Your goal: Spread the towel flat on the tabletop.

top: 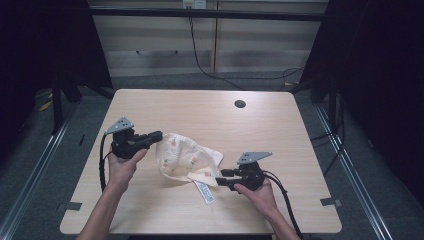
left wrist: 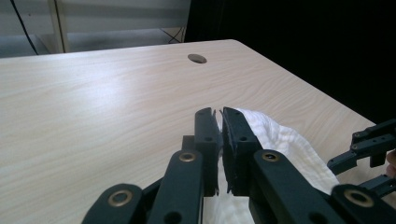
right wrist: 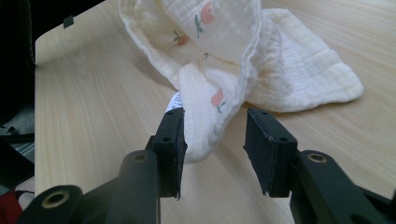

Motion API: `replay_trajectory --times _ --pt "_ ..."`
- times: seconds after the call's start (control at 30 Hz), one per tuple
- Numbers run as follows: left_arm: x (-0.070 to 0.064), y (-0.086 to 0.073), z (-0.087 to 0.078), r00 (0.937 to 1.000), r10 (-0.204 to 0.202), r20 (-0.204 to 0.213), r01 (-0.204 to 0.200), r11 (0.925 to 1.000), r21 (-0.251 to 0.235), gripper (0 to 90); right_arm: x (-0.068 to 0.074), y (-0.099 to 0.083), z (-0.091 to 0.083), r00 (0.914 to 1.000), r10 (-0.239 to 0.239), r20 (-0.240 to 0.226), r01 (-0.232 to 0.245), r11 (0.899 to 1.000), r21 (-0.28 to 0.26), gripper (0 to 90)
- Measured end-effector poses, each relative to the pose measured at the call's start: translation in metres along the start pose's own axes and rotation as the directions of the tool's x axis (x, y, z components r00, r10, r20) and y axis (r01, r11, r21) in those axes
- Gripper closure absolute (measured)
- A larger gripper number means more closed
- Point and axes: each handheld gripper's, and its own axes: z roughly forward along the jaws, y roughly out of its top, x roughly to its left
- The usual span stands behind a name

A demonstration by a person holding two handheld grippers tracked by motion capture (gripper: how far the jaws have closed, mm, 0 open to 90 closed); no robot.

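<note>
High view: a cream cloth [top: 187, 159] printed with small red flowers is seen crumpled near the middle of the pale wooden counter [top: 200, 115], toward the person's side. A white label [top: 204, 191] is seen trailing from its near edge onto the wood. The left tool [top: 154, 136] is held at the cloth's left edge, where one part of the fabric is lifted off the surface. The right tool [top: 222, 179] is held at the cloth's near right corner, low over the counter. A round cable hole [top: 240, 104] is noted in the far right part of the top.

Left gripper view: the left tool [left wrist: 220, 140] is shown with its jaws pressed together on an edge of the white cloth [left wrist: 285, 140], a thin strip of fabric being pinched between the pads. The right tool [left wrist: 369, 149] is seen farther off at the right edge.

Right gripper view: the right tool [right wrist: 215, 140] is shown with its jaws spread. A hanging fold of the cloth [right wrist: 210, 56] is found between them, touching the left pad and clear of the right one. The rest of the fabric is seen lying on the counter [right wrist: 93, 112] beyond.
</note>
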Motion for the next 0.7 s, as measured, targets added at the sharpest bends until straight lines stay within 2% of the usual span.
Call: replay_trajectory --times 0.2,0.3,0.4,0.47,0.6,0.7 --pt "0.009 -0.01 0.001 0.9997 -0.012 -0.023 0.013 0.9996 0.026 85.4 0.003 -0.002 0.003 0.9999 -0.012 -0.004 0.012 1.0 0.006 61.5" --pt "0.011 -0.014 0.003 0.9994 -0.006 -0.033 0.007 0.9992 0.039 85.4 0.003 -0.002 0.005 1.0 -0.002 -0.005 0.002 1.0 0.002 63.9" --pt "0.012 -0.014 0.003 0.9994 -0.015 -0.033 0.016 0.9992 0.036 85.4 0.003 -0.005 0.008 0.9998 0.017 -0.01 -0.017 1.0 0.007 62.1" --pt "0.013 -0.014 0.002 0.9994 -0.01 -0.035 0.011 0.9993 0.035 85.4 0.004 -0.007 0.01 0.9997 0.018 -0.015 -0.018 1.0 0.017 63.7" --pt "0.014 -0.016 0.001 0.9993 -0.01 -0.037 0.011 0.9992 0.04 85.4 0.005 -0.008 0.011 0.9997 0.021 -0.015 -0.021 1.0 0.002 70.9" --pt "0.016 -0.017 0.001 0.9991 -0.019 -0.038 0.021 0.999 0.04 85.4 0.005 -0.009 0.012 0.9995 0.025 -0.021 -0.024 1.0 0.01 72.6"
